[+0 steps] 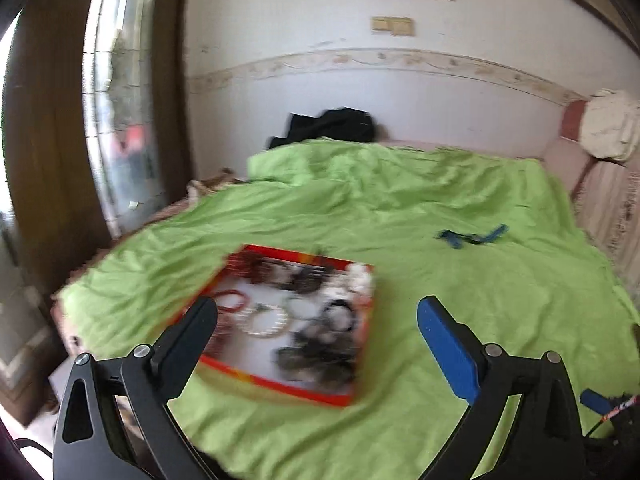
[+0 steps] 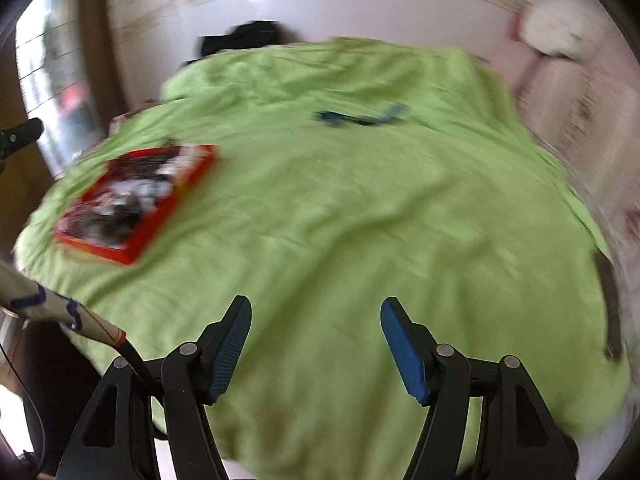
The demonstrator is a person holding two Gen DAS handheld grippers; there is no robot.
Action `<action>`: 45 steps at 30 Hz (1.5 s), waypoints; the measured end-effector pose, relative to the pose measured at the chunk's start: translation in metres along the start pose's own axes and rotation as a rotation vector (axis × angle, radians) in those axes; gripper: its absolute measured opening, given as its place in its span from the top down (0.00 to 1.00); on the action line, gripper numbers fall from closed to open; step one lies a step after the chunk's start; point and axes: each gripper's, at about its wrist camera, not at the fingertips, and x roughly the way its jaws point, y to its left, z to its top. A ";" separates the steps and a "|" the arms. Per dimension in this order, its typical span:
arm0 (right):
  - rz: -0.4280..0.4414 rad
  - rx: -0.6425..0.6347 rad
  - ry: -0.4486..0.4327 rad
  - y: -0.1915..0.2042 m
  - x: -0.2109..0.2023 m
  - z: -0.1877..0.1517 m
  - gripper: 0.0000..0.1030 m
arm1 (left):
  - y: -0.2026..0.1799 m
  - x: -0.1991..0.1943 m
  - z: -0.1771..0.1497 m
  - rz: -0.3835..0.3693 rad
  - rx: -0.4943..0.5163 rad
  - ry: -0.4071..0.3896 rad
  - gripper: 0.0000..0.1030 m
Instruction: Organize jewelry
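A red-rimmed tray lies on the green bed cover. It holds several pieces of jewelry: a white bead bracelet, a red bangle and dark tangled pieces. My left gripper is open and empty, hovering just above the tray's near side. In the right wrist view the tray sits far left, blurred. My right gripper is open and empty over bare cover. A blue and black item lies further back on the cover; it also shows in the right wrist view.
A black garment lies at the bed's far edge by the white wall. A mirrored wardrobe door stands at the left. A white pillow sits at the far right. A dark strip lies at the bed's right edge.
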 end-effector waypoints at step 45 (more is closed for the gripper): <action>0.018 -0.165 -0.012 0.080 -0.006 0.013 0.26 | 0.033 -0.029 -0.018 0.093 -0.064 -0.138 0.00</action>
